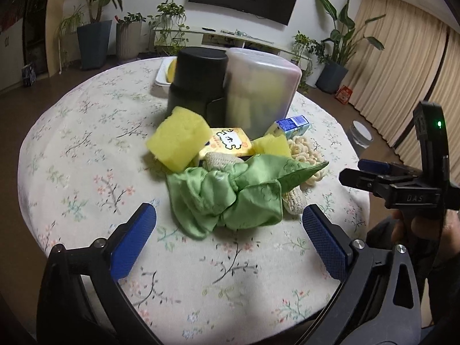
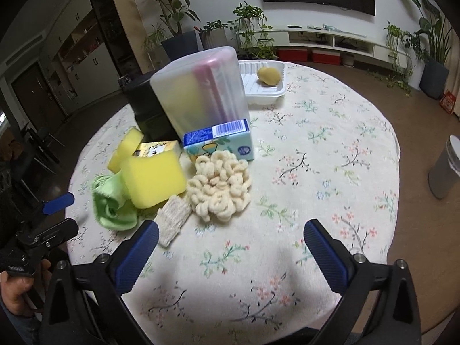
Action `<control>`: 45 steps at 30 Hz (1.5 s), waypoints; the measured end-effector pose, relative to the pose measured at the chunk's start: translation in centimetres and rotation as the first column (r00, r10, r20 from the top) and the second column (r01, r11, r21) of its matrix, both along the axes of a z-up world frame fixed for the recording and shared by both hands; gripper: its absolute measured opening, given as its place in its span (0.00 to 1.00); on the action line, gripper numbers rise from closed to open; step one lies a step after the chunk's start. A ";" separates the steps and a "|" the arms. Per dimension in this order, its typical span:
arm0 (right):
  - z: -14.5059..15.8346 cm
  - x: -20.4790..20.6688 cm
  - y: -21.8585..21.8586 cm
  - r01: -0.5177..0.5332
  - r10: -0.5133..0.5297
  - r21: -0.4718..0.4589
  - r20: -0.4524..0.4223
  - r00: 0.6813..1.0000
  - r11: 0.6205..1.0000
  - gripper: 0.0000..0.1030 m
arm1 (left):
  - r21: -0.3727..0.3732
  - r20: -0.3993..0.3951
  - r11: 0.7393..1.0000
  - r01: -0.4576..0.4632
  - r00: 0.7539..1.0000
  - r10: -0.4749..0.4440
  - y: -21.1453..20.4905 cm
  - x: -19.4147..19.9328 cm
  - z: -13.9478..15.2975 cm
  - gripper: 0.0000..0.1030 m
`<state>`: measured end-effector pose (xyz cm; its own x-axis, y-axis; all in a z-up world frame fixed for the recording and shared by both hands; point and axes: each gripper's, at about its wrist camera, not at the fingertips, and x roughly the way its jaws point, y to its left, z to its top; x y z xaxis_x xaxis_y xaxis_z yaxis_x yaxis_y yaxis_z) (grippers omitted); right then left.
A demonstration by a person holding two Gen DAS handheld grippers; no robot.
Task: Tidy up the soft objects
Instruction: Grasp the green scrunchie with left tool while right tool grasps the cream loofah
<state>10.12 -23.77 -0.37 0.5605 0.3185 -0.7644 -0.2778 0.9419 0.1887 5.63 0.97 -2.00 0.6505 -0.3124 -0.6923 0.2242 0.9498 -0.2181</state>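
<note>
A pile of soft things lies mid-table. In the left wrist view, my left gripper (image 1: 230, 241) stands open just short of a green satin scrunchie (image 1: 227, 198), not touching it. Behind the scrunchie are a yellow sponge (image 1: 179, 138), a smaller yellow sponge (image 1: 274, 145) and a cream knit piece (image 1: 293, 202). My right gripper (image 2: 231, 256) is open over bare cloth, a little short of a cream loopy scrunchie (image 2: 220, 187). Nothing sits between its fingers. The knit piece (image 2: 172, 224) lies by its left finger, beside the big sponge (image 2: 155, 179).
A translucent lidded box (image 2: 201, 92) and a black container (image 2: 146, 106) stand behind the pile. A blue tissue pack (image 2: 221, 141) and a yellow pack (image 2: 156, 148) lean there. A white tray (image 2: 267, 95) holds a yellow item at the far edge. A grey bin (image 2: 447, 169) stands on the floor.
</note>
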 end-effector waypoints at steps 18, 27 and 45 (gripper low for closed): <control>-1.0 4.6 1.6 -0.011 0.009 -0.028 -0.055 0.998 1.000 1.00 | 0.057 -0.047 0.998 0.018 0.999 -0.015 -1.8 4.0 -1.8 1.00; -2.4 5.6 3.6 -0.052 0.048 -0.041 -0.084 0.995 0.998 1.00 | 0.078 -0.086 0.997 0.022 0.996 -0.015 -1.8 5.0 -3.0 1.00; -4.5 6.5 4.0 -0.030 0.018 -0.150 -0.078 0.997 0.988 0.91 | 0.082 -0.087 0.996 -0.033 0.995 0.040 -1.0 5.4 -3.5 1.00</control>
